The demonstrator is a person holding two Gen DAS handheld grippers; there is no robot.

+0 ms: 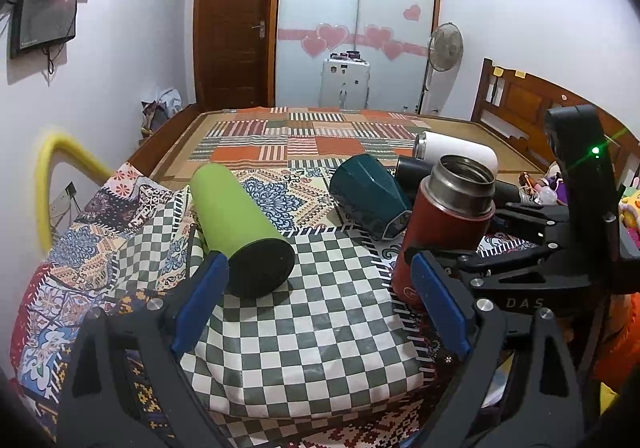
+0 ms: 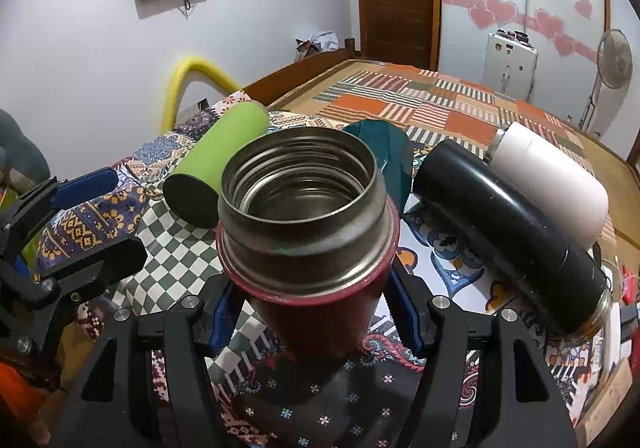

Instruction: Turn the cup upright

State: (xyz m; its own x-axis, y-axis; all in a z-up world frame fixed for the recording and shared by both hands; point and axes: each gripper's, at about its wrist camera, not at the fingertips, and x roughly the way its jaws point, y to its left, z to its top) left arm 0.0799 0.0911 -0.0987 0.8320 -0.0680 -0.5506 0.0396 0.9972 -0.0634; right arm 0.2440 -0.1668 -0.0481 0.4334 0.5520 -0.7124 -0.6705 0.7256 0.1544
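Note:
A red flask with a steel open mouth [image 2: 308,248] stands upright on the patterned cloth, mouth up. My right gripper [image 2: 312,312] is shut on the red flask's body, blue pads on both sides. In the left wrist view the red flask [image 1: 444,224] stands at the right, held by the right gripper [image 1: 460,260]. My left gripper [image 1: 320,304] is open and empty above the checkered cloth, its left pad close to the base of a green cup [image 1: 240,224] lying on its side. The green cup [image 2: 216,160] also shows in the right wrist view.
A teal cup [image 1: 368,196] lies on its side behind the flask. A black bottle [image 2: 508,224] and a white bottle [image 2: 548,184] lie to the right. The bed's wooden frame [image 1: 168,136] runs along the left. A yellow tube [image 1: 52,172] stands at the wall.

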